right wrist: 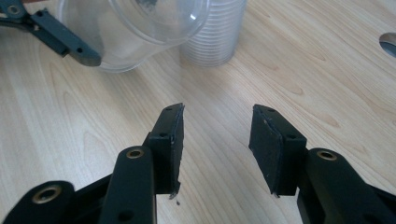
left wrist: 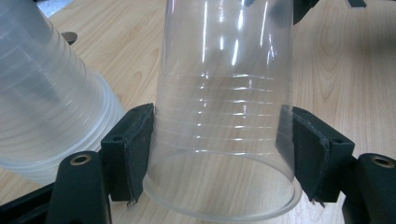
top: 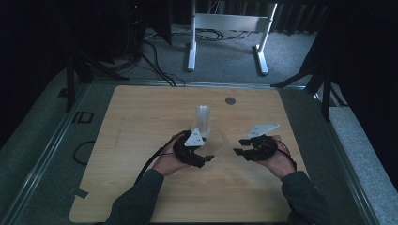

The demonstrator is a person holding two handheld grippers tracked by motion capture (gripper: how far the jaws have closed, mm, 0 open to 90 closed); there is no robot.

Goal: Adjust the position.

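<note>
A single clear plastic cup (left wrist: 226, 107) lies tilted between the jaws of my left gripper (left wrist: 219, 154), which is shut on its sides near the rim. In the high view this left gripper (top: 207, 149) sits just below a stack of clear cups (top: 202, 119) standing mouth-down on the wooden table (top: 141, 122). The same stack (left wrist: 42, 93) shows close beside the held cup. My right gripper (top: 240, 146) hovers to the right, jaws apart, nothing between them (right wrist: 217, 140). Ahead of it are the held cup (right wrist: 135, 28) and the stack (right wrist: 215, 37).
A round metal grommet (top: 230, 100) is set in the table's far side. A white desk frame (top: 230, 28) and cables (top: 155, 61) stand on the carpet beyond. Dark stands flank the table.
</note>
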